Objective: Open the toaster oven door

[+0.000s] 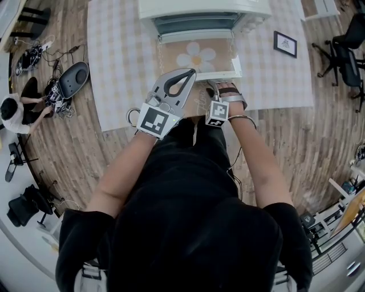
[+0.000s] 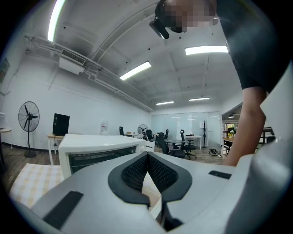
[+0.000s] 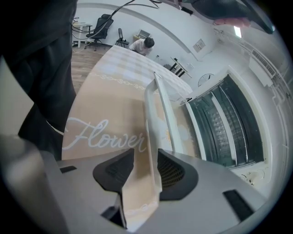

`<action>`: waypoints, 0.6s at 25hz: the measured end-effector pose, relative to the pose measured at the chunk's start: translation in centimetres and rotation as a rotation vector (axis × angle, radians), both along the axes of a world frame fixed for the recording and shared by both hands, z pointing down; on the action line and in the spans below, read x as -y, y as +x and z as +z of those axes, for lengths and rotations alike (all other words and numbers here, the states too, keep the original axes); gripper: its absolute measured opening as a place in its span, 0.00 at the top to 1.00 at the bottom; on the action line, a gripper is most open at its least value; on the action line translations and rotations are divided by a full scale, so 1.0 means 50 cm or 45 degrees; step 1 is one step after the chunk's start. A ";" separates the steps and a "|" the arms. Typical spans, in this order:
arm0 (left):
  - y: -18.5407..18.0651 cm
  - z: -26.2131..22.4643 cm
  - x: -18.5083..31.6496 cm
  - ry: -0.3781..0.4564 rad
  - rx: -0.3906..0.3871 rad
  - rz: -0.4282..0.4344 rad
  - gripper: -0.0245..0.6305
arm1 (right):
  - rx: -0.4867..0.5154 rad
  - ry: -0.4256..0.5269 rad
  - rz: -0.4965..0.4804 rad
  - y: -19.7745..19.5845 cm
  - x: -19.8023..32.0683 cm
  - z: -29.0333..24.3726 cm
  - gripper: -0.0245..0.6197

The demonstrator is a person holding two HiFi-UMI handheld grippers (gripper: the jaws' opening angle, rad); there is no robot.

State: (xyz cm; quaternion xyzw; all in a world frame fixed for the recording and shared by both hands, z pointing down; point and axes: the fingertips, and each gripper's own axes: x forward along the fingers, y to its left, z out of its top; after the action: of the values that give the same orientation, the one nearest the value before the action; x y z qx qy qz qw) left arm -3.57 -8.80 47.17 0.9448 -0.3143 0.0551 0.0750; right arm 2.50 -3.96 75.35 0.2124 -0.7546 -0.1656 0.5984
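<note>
Office clutter around a checkered tablecloth (image 1: 117, 57).
Framed picture (image 1: 284, 43) lies on the cloth's right part; black office chair (image 1: 349, 54) far right; person (image 1: 14, 112) crouches on wood floor (image 1: 80, 154) at left near cables (image 1: 43, 54); standing fan (image 2: 28, 118) beside dark monitor (image 2: 61, 124).

toaster oven (image 1: 205, 12): 1 | oven door (image 1: 197, 57): 1 | framed picture (image 1: 285, 43): 1, table (image 1: 122, 68) right edge | grippers: 2, left gripper (image 2: 146, 155) + right gripper (image 3: 145, 160) | marker cubes (image 1: 155, 121): 2 | seated person (image 1: 14, 111): 1, floor off table's left edge | standing fans (image 2: 28, 117): 2
</note>
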 end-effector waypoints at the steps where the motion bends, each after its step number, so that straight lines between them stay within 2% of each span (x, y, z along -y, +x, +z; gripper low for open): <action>1: 0.000 -0.002 0.001 0.003 -0.002 0.000 0.94 | 0.004 0.001 0.003 0.000 0.001 -0.002 0.70; 4: 0.001 -0.007 0.005 0.006 -0.005 -0.002 0.94 | 0.032 -0.009 0.016 -0.002 0.001 -0.016 0.70; 8: 0.004 -0.014 0.016 0.007 -0.008 -0.007 0.94 | 0.130 -0.041 0.042 -0.010 0.000 -0.060 0.71; 12: 0.009 -0.026 0.030 0.005 -0.009 -0.022 0.94 | 0.204 -0.036 0.047 -0.009 0.020 -0.129 0.71; 15: 0.012 -0.041 0.045 0.012 -0.011 -0.040 0.94 | 0.307 -0.022 0.089 -0.004 0.054 -0.195 0.71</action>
State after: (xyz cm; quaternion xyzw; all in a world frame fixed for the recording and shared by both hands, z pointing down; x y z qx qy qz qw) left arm -2.95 -11.05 45.13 0.9403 -0.3291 0.0484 0.0726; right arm 2.29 -6.68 65.63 0.2517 -0.8146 -0.1116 0.5106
